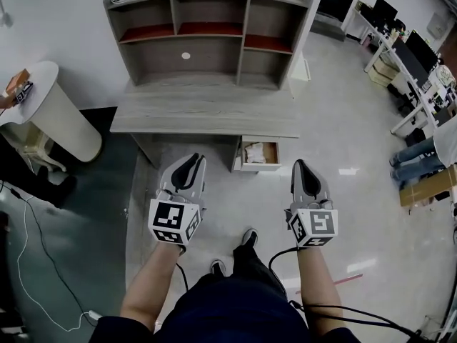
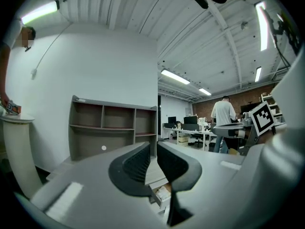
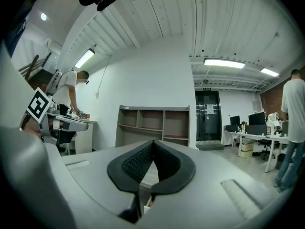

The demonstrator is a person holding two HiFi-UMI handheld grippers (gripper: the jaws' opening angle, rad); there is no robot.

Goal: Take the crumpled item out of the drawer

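The desk's small drawer [image 1: 259,166] stands pulled open under the right end of the desktop. A pale crumpled item [image 1: 254,151] lies inside it, also glimpsed as the crumpled item [image 2: 164,193] below the jaws in the left gripper view. My left gripper [image 1: 193,161] hovers over the floor in front of the desk, left of the drawer. Its jaws stand a little apart with nothing between them. My right gripper [image 1: 298,165] hangs just right of the drawer and nearer to me, shut and empty. Both are apart from the drawer.
The grey desk [image 1: 207,113] carries a shelf hutch [image 1: 207,31] against the wall. A white round table [image 1: 44,106] stands at the left, with cables [image 1: 28,263] on the floor. Office desks with monitors [image 1: 407,56], a seated person's legs [image 1: 414,156] and a cardboard box [image 1: 428,186] are at the right.
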